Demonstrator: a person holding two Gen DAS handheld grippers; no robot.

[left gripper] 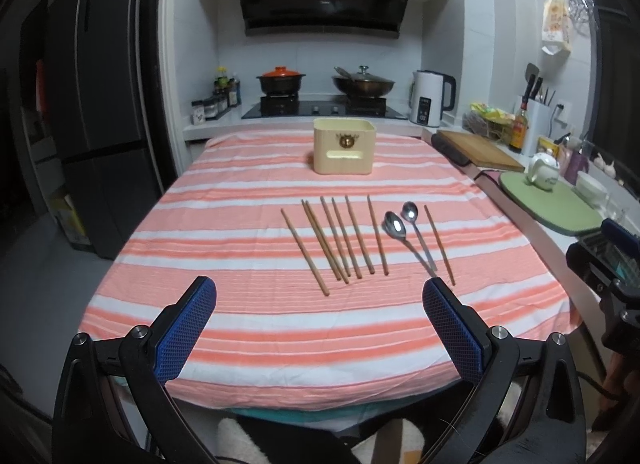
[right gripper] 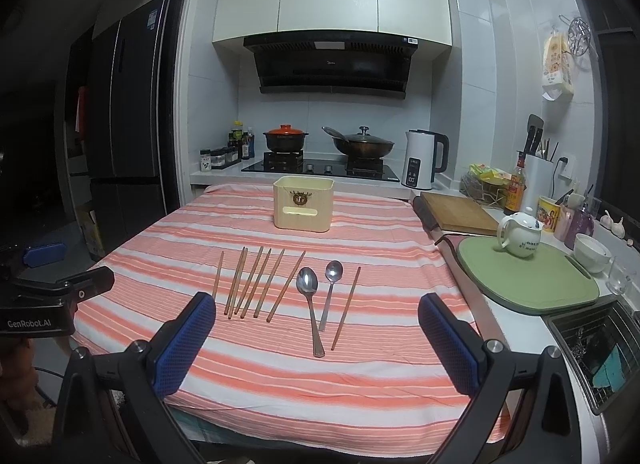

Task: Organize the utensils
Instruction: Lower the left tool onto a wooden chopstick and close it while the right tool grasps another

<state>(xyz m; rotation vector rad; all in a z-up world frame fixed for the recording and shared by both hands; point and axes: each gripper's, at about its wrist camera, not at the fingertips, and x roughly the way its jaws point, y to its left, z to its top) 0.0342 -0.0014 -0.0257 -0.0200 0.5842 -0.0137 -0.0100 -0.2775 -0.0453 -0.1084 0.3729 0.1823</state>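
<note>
We hold both tongs above the near edge of the desk (left gripper: 248, 328), which is covered by a pink-and-white striped cloth. Our left tongs (left gripper: 320, 306) are spread wide with nothing between the blue pads, and our right tongs (right gripper: 318, 322) are spread just as wide and equally bare.

The utensils lie in a loose row across the middle of the cloth. From the left we count seven chopsticks (left gripper: 340, 238) fanned side by side, two of them touching, the rest narrowly apart. To their right lie the big spoon (right gripper: 310, 304) and the small spoon (right gripper: 330, 290), bowls pointing away from us, handles close together. One more chopstick, the lone stick (right gripper: 346, 308), lies just right of the spoons.

The cream box (left gripper: 345, 145) stands upright near the far edge of the desk, well apart from the row, with bare cloth between them. There is also bare cloth between the row and the near edge, and a wide bare strip to the left of the chopsticks.

The right edge of the desk abuts a counter carrying a wooden board (right gripper: 456, 211), a green mat (right gripper: 528, 284) and a white teapot (right gripper: 518, 234). Beyond the far edge is the stove (right gripper: 320, 167). In the right view the left tongs' body shows at the desk's left edge.
</note>
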